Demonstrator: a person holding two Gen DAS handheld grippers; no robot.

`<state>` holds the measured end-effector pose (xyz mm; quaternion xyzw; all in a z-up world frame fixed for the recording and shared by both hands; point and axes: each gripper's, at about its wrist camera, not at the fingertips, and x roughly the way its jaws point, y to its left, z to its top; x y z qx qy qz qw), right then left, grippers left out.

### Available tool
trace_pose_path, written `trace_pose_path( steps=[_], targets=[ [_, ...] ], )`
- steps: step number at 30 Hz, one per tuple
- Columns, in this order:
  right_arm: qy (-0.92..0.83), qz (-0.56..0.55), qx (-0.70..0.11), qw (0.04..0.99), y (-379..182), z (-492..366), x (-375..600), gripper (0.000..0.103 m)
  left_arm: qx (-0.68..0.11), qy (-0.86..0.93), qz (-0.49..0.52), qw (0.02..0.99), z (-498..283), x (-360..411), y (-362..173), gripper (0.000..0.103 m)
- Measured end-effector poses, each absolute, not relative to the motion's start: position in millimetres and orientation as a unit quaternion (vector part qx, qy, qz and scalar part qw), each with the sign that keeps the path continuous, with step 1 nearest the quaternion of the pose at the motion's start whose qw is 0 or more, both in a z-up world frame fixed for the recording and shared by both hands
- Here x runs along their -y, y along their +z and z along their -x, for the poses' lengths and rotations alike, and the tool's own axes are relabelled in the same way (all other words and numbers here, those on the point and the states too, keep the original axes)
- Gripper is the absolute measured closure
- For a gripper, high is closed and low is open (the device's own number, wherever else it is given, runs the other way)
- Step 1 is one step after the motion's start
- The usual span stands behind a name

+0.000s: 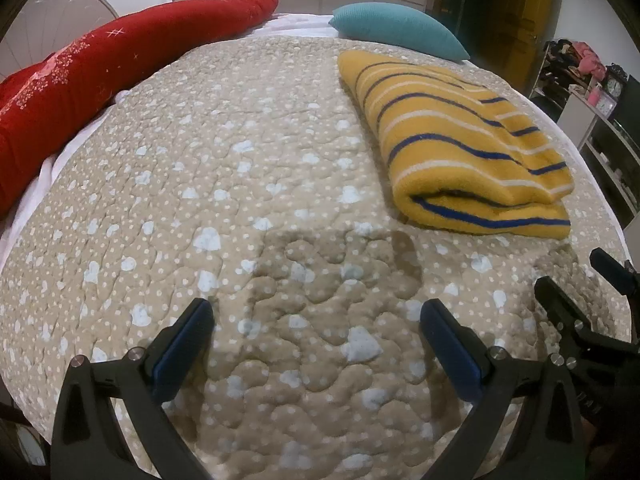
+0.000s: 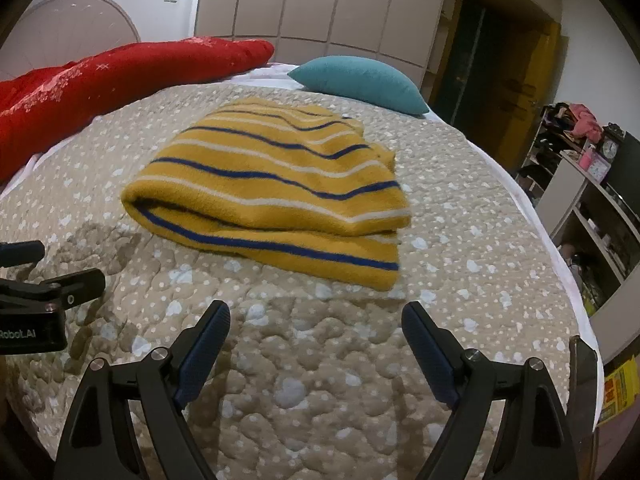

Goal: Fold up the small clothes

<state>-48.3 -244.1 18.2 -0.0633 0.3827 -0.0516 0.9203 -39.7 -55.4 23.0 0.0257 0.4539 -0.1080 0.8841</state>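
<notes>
Both grippers are hovering over the bed with nothing in them; the left gripper (image 1: 316, 312) has its jaws spread wide over bare quilt, and the right gripper (image 2: 316, 314) is the same — jaws wide apart, just quilt (image 1: 200, 160) between the blue pads.

The striped sweater (image 2: 276, 184) is already folded into a thick bundle — mustard yellow with navy and white stripes; it sits on the tan dotted quilt just beyond the right gripper's fingertips, not touching them. From the left wrist view the sweater (image 1: 460, 140) lies ahead and off to the right, well clear of that gripper's fingers.

Farther back there's a teal pillow (image 2: 360, 82) near the sweater's far edge; a long red bolster (image 1: 100, 80) runs along the left side of the bed; a shelf unit (image 2: 592, 200) with clutter stands off to the right.
</notes>
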Motion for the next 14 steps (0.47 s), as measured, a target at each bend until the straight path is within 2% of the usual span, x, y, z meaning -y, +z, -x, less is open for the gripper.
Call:
trace_pose_path(
  steps=[14],
  targets=[
    [-0.049,0.050,-0.384,0.921,15.8,40.3,248.8,0.012,-0.437,-0.118,-0.030,0.891,31.6,61.1,27.1,0.000]
  ],
)
